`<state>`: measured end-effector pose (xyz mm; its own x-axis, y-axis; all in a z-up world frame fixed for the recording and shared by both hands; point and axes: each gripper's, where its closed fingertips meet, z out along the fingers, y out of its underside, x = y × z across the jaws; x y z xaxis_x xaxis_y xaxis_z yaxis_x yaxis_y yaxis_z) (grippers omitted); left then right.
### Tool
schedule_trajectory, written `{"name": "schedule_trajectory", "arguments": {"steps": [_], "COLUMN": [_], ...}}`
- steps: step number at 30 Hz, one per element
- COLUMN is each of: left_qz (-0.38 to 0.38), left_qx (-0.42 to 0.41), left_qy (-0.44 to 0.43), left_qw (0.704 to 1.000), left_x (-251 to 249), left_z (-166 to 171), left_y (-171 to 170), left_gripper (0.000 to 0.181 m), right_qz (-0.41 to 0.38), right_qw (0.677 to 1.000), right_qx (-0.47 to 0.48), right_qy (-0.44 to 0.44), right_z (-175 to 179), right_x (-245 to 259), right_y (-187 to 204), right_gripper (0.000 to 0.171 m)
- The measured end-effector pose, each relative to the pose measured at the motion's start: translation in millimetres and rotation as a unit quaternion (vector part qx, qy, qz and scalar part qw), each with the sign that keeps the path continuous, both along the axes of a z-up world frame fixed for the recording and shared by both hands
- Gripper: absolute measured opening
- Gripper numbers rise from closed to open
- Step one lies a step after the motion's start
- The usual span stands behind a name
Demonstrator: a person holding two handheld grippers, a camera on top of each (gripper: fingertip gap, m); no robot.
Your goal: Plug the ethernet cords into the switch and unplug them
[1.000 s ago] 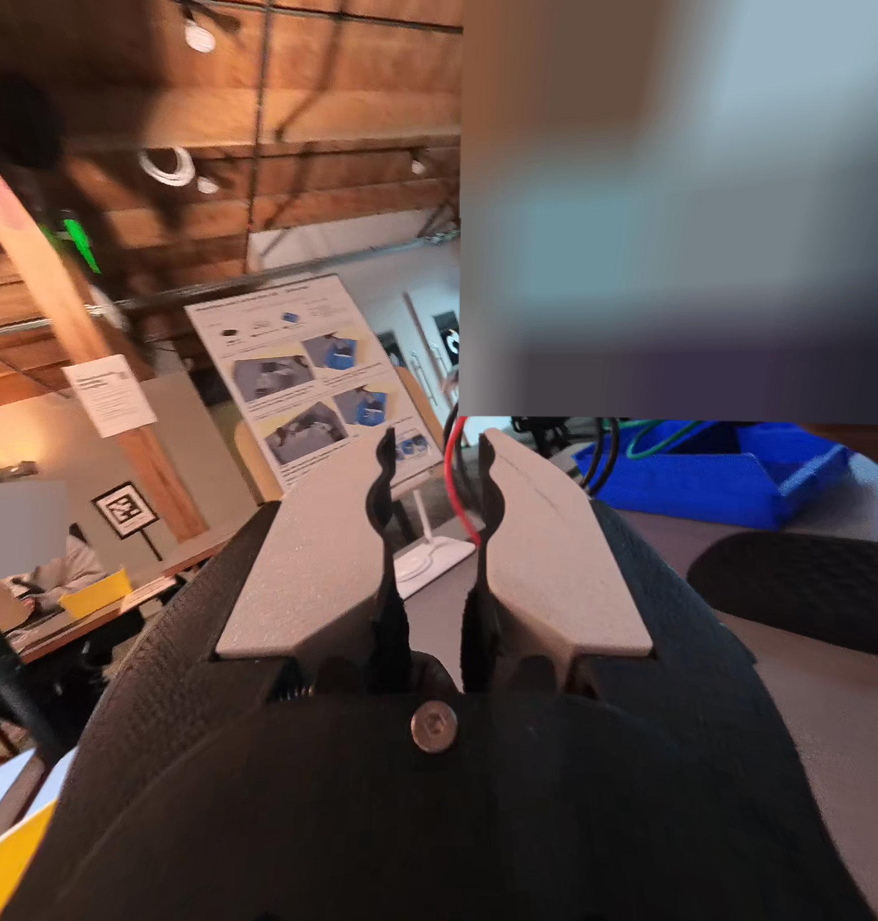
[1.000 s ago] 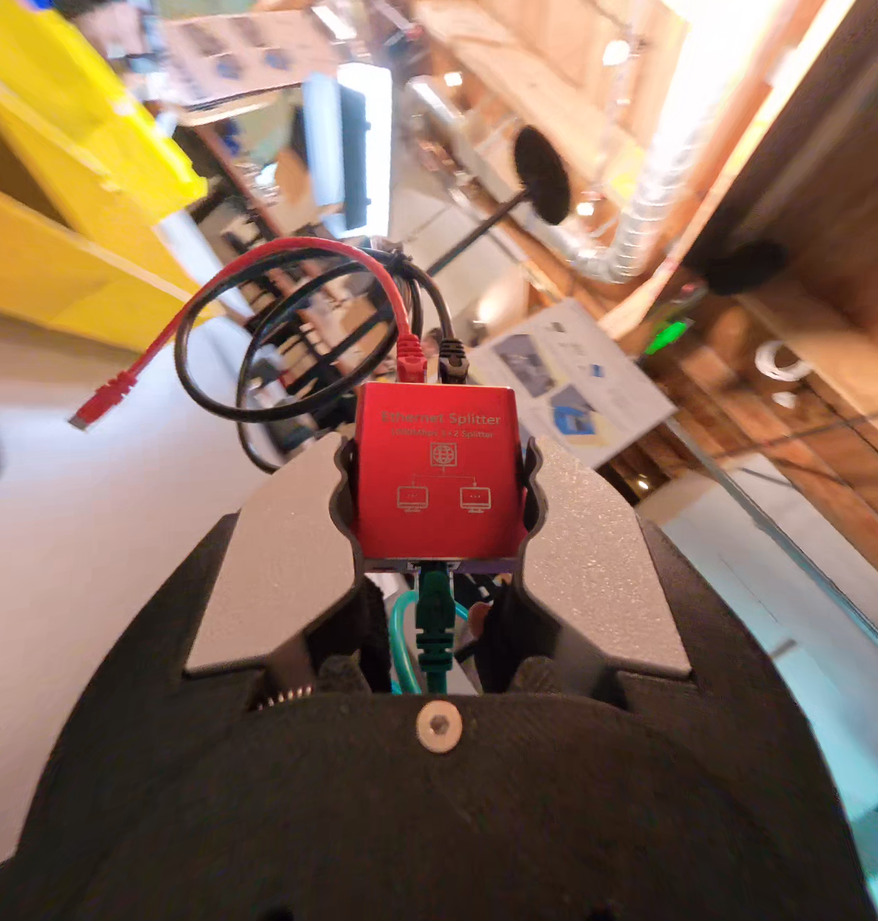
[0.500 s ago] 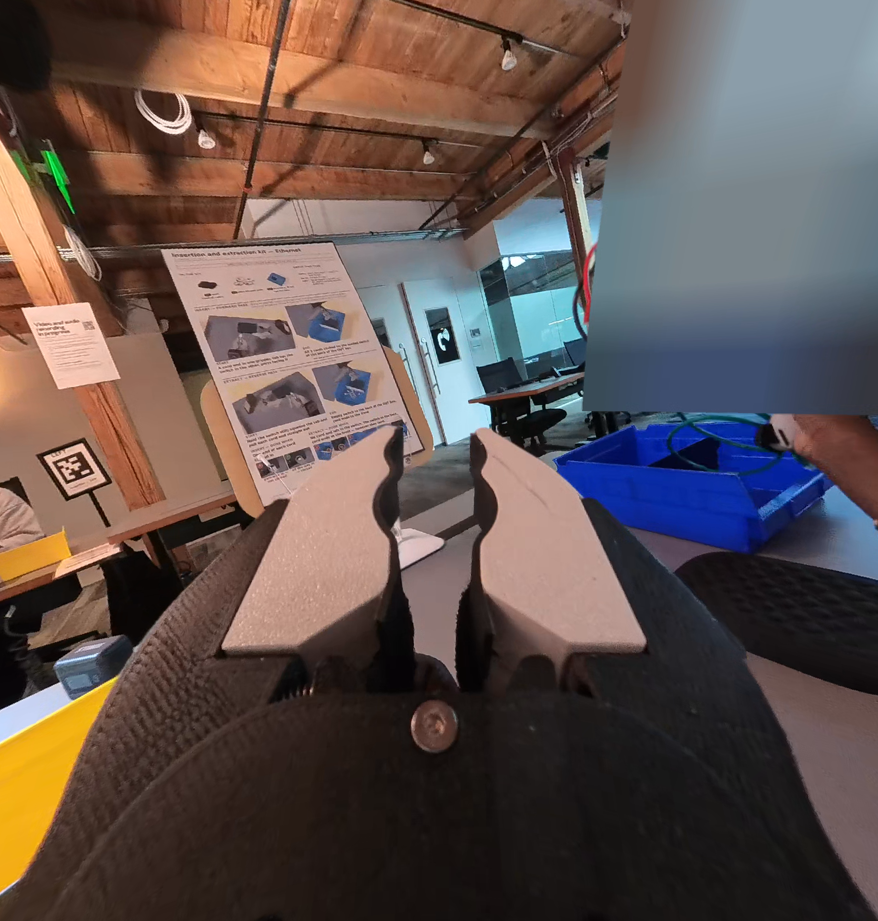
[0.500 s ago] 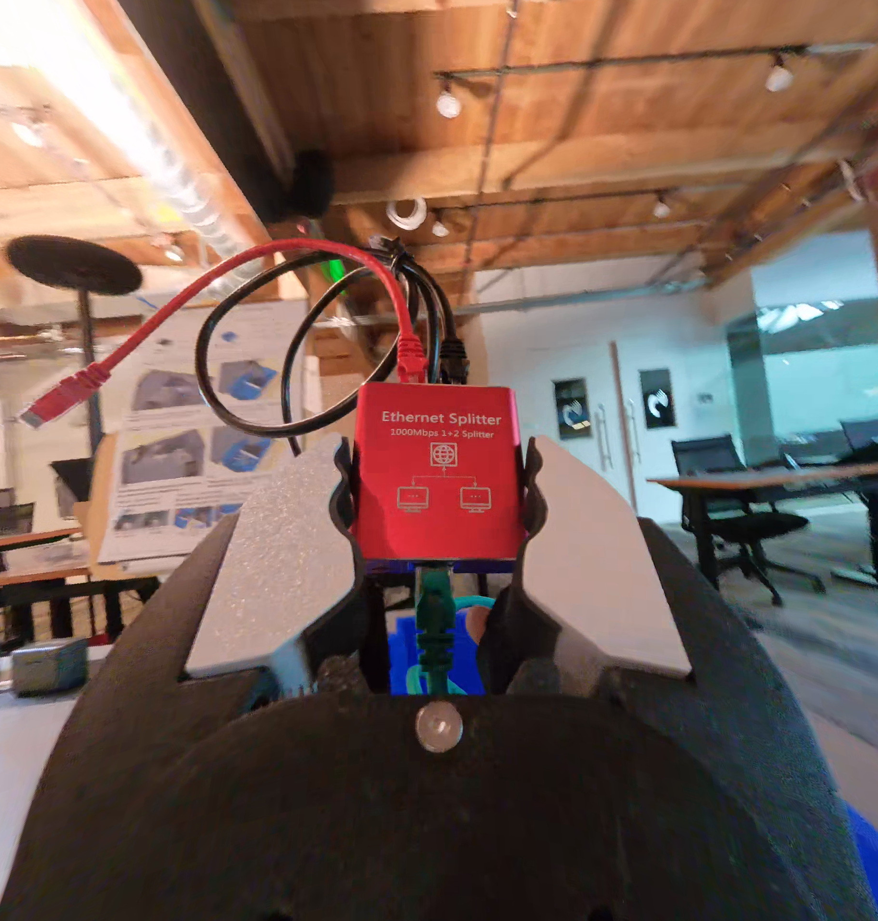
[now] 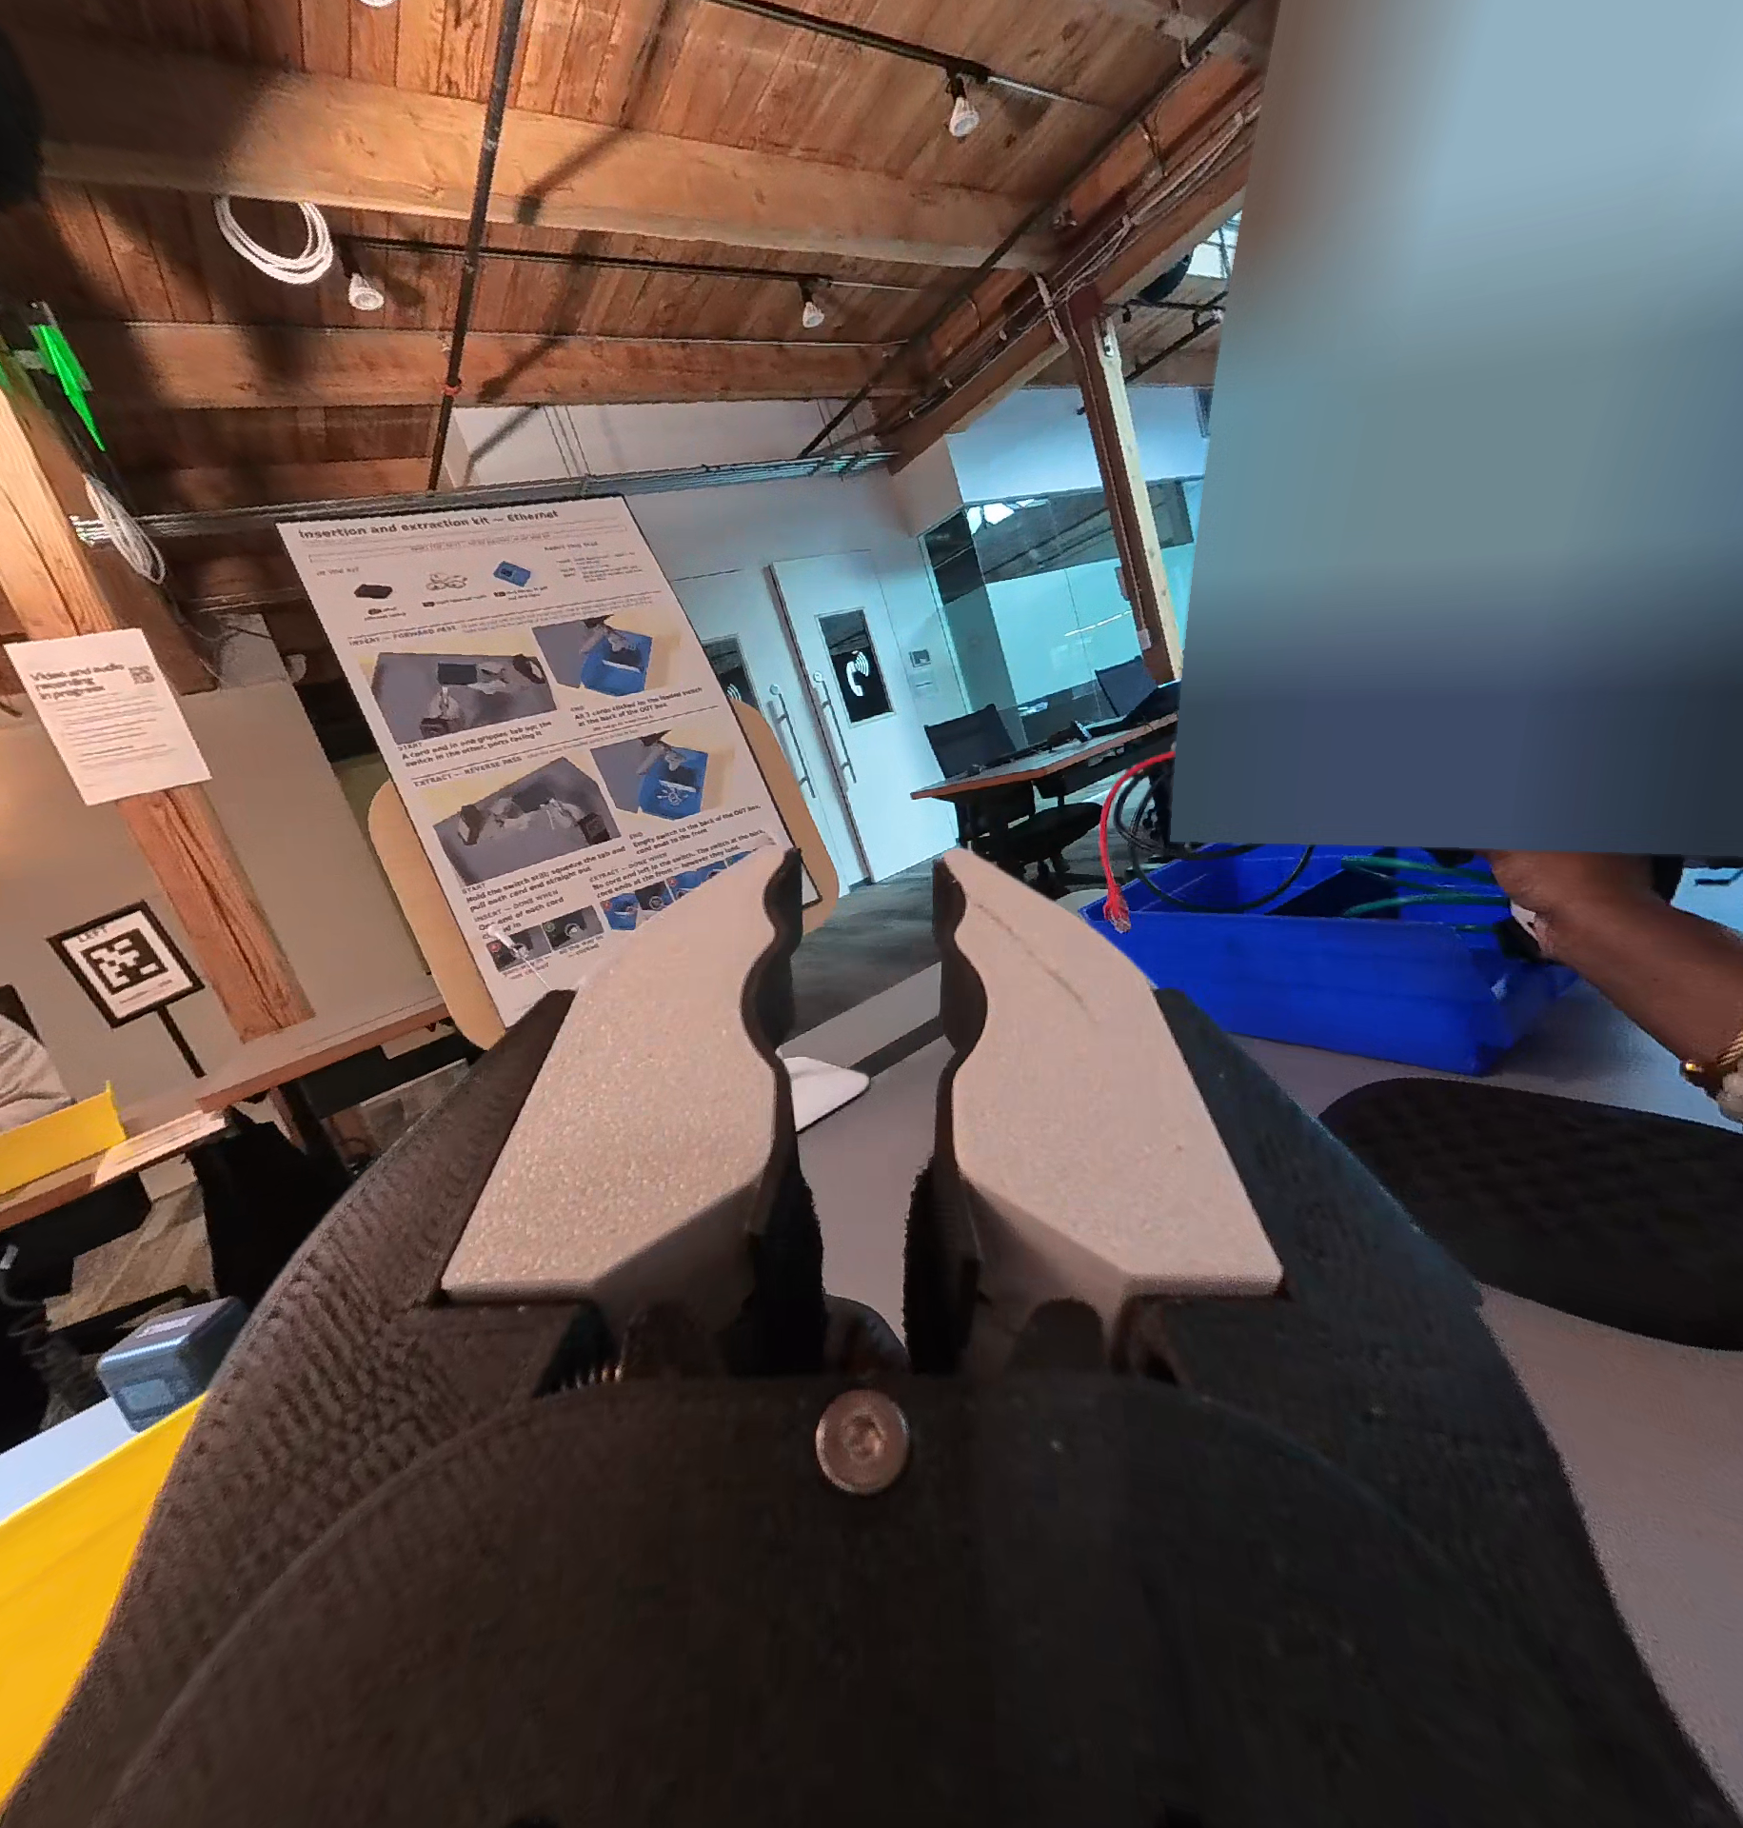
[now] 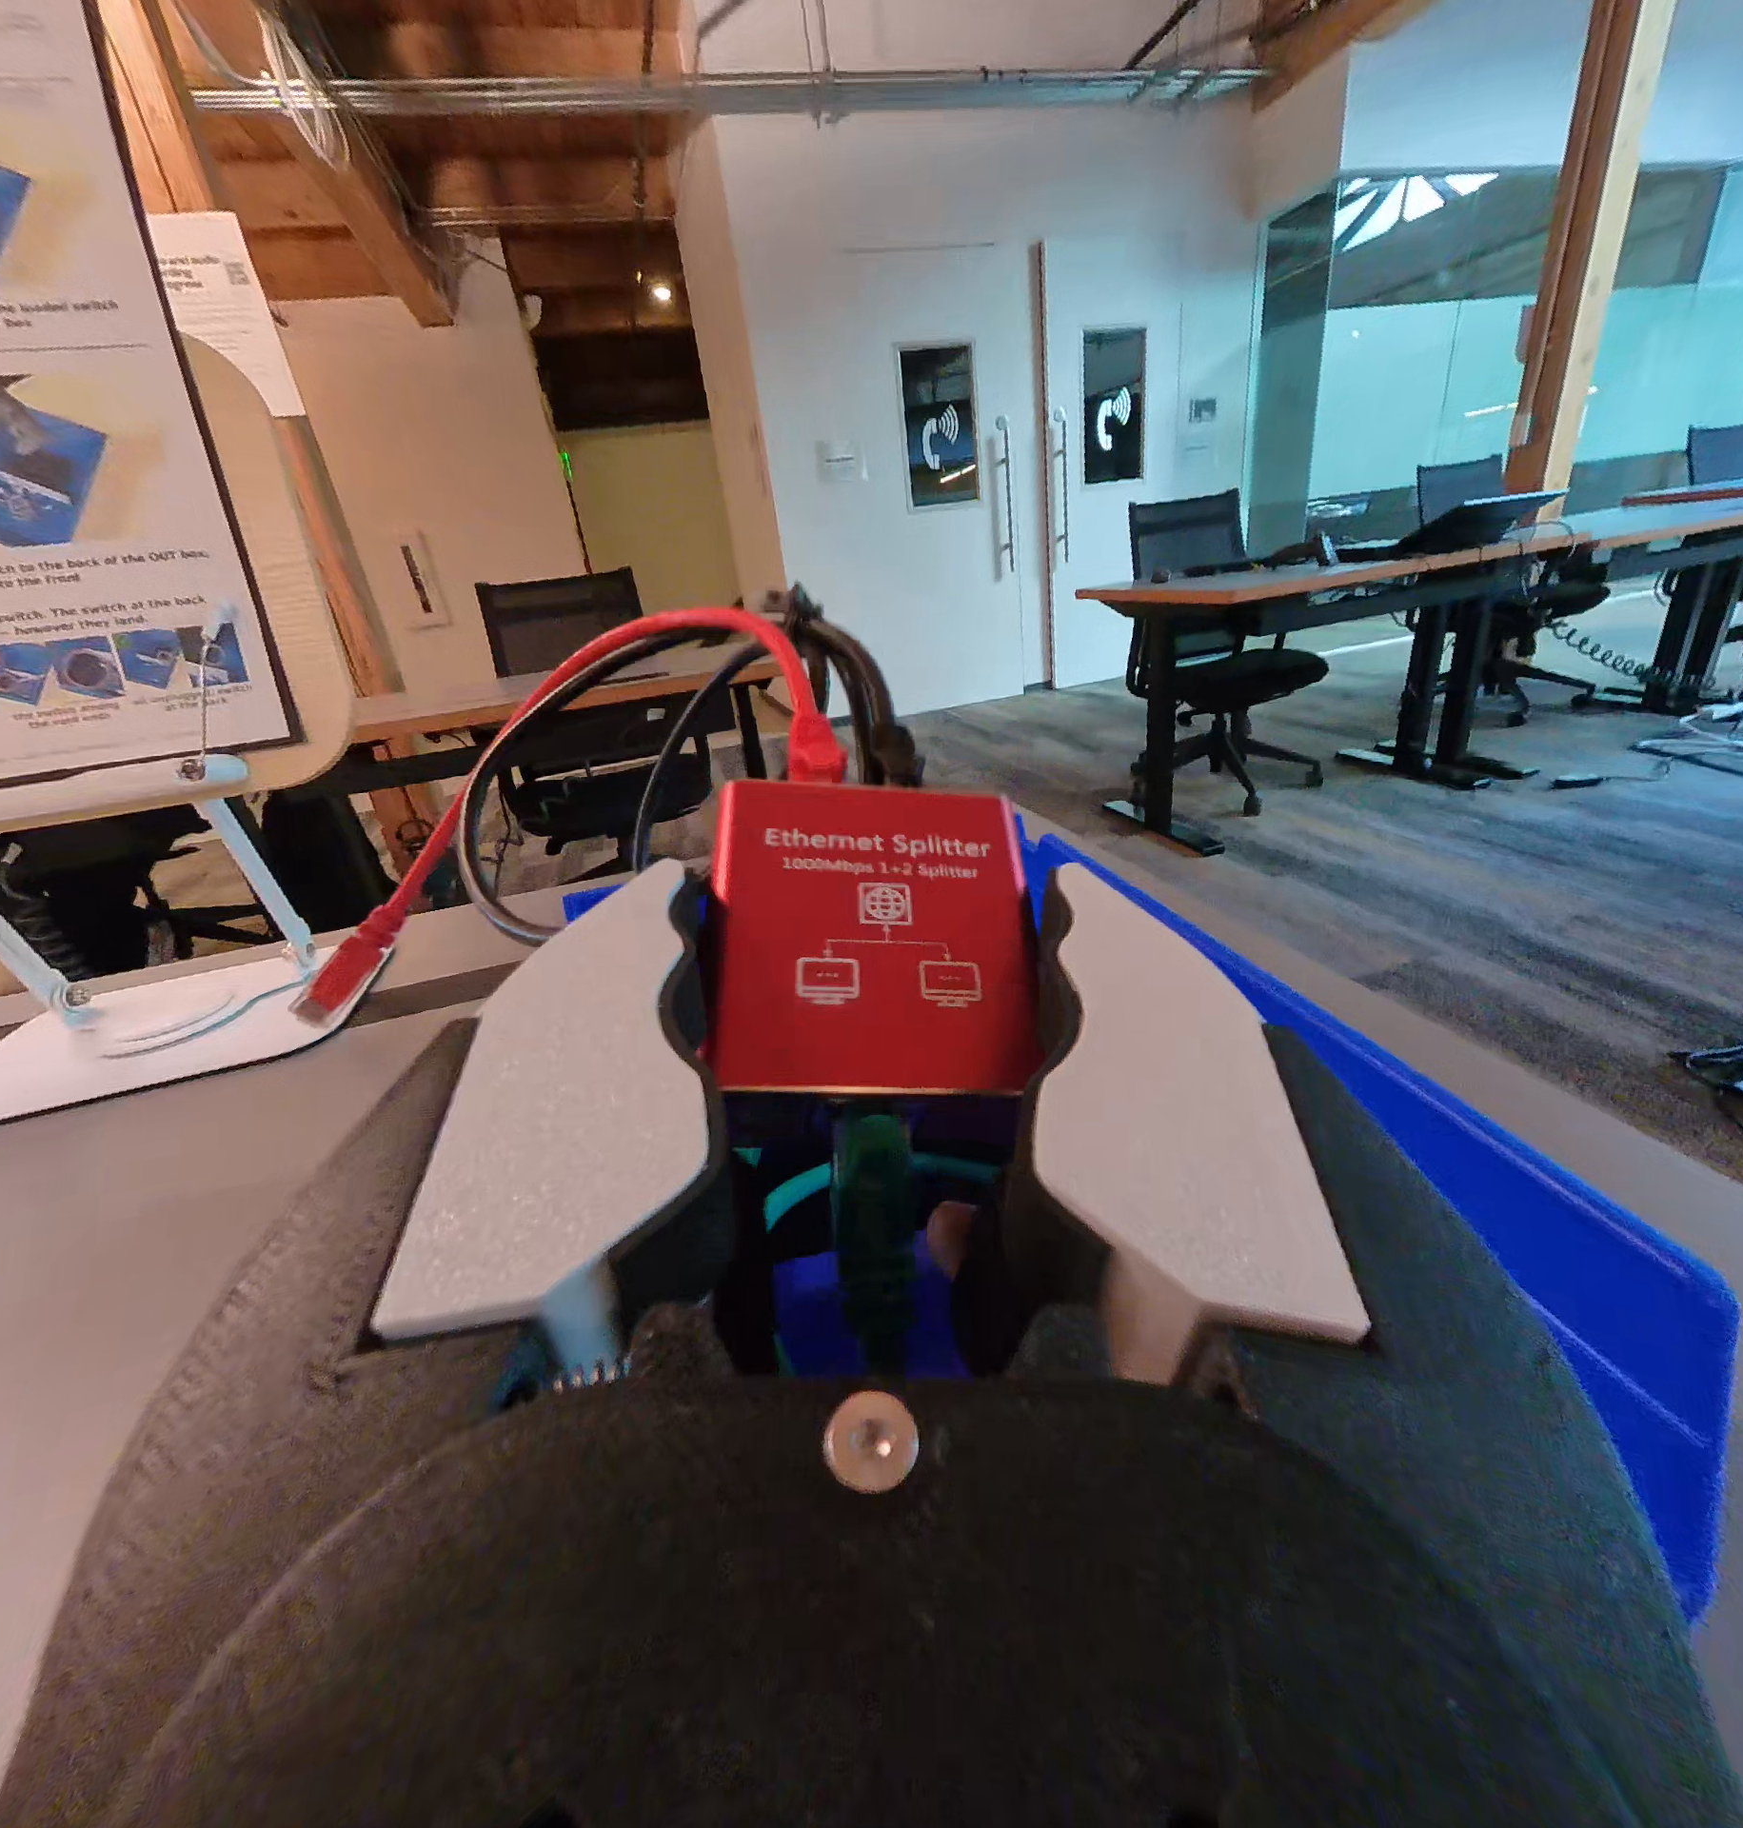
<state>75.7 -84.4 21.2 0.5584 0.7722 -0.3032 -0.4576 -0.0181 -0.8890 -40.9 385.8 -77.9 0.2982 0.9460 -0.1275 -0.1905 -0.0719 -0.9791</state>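
Above blue bin (image 6: 1500, 1227), right claw (image 6: 872, 950) clamped on red switch (image 6: 872, 950); left claw (image 5: 867, 900) slightly apart, empty.

My right fingers (image 6: 570, 1068): pale grey, fine speckled grain, black pads on the inner faces; black pebbled housing behind them.
Switch (image 6: 872, 950) between my right fingers: bright red, white line symbols on top.
Red cord (image 6: 590, 692) beyond those fingertips: red, red plug.
Black cord (image 6: 511, 772) beside it: black.
Green cord (image 6: 872, 1187) behind the switch, between the fingers: dark green plug, teal-green cable.
Bin (image 6: 1500, 1187) under and right of my right fingers: saturated blue.
My left fingers (image 5: 640, 1118): the same speckled grey and black.
Table (image 5: 1619, 1543) right of my left fingers: flat grey.
Yellow bin (image 5: 26, 1622) left of my left fingers: plain yellow.
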Motion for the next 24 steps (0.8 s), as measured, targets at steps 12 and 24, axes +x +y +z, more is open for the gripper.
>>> {"name": "schedule_trajectory", "arguments": {"steps": [12,24], "left_qz": [0.025,0.112], "left_qx": [-0.009,-0.074], "left_qy": [-0.007,-0.179], "left_qw": [1.0,0.975], "left_x": [-4,-48], "left_z": [-1,-60], "left_y": [-13,-58], "left_gripper": [0.025,0.045], "right_qz": [0.031,0.263], "right_qw": [0.999,0.92], "right_qx": [-0.009,0.09], "right_qy": [0.02,-0.276], "right_z": [4,-31], "right_x": [3,50], "right_y": [-3,-102], "right_gripper": [0.076,0.083]}}
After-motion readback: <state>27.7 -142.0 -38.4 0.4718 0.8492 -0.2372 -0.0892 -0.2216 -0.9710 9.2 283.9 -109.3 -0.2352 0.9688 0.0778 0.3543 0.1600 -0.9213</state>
